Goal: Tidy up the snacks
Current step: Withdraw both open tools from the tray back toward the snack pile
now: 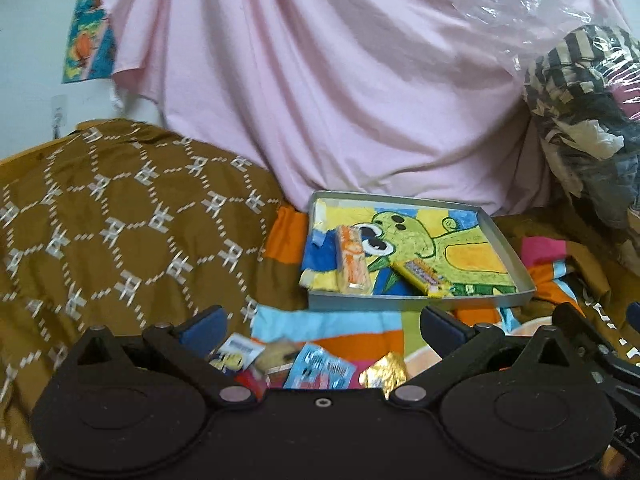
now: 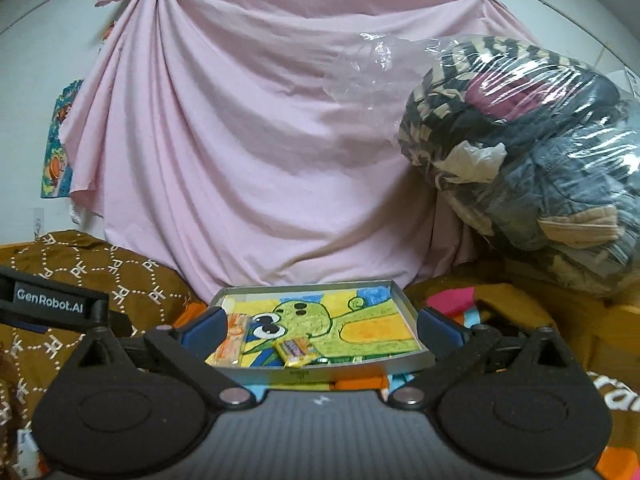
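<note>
Clearly the next pickup is what matters, judging by how things are lying: the pink sheet (image 1: 320,80) is filling the upper half of both views, the brown patterned blanket (image 1: 112,220) is spreading across the left, and the grey tray (image 1: 516,256) with its green cartoon lining is sitting at centre right in the left wrist view, already holding an orange snack pack (image 1: 352,260) at its left side and a yellow snack pack (image 1: 424,278) near its front wall. More loose snacks (image 1: 320,368) are lying on the striped cloth in the lower middle of that frame, just ahead of the left gripper (image 1: 324,326), among them a blue packet (image 1: 326,370) and a gold-wrapped piece (image 1: 386,372). To do this step well, I would judge that the left gripper should be coming down on a single packet, straddling its narrow sides, so its neighbours are not being dragged along, and then be setting it flat in the bare right part of the tray. The left gripper is angling slightly downward with its jaws spread wide and nothing between them. The right gripper (image 2: 320,330) is pointing roughly level at the tray (image 2: 416,316), jaws likewise standing apart and empty, framing the tray's near wall in the lower centre.
</note>
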The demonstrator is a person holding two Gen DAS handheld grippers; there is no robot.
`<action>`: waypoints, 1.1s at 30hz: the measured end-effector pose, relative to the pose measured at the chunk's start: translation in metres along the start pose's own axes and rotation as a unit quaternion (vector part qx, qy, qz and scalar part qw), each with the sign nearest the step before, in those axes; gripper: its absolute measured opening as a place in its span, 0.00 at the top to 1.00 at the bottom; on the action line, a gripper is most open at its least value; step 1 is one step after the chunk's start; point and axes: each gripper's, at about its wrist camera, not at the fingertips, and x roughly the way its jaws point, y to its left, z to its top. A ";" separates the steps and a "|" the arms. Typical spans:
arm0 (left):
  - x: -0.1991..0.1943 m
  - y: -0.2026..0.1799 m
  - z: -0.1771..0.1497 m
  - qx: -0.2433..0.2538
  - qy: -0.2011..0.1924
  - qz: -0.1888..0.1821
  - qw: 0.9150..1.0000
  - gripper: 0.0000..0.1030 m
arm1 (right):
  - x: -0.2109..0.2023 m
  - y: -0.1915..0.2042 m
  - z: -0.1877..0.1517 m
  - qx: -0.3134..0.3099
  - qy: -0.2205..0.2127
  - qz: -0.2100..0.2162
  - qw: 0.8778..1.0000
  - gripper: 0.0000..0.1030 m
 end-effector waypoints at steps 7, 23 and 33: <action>-0.045 0.001 -0.031 -0.002 -0.016 0.032 0.999 0.01 | -0.041 -0.011 -0.009 0.022 0.018 0.007 1.000 0.00; -0.103 0.003 -0.086 -0.011 0.001 0.075 0.997 0.01 | -0.093 -0.028 -0.035 0.002 0.057 0.034 0.998 0.00; -0.090 -0.008 -0.087 -0.004 0.030 0.089 0.996 0.01 | -0.079 -0.024 -0.047 -0.004 0.098 0.037 0.995 0.00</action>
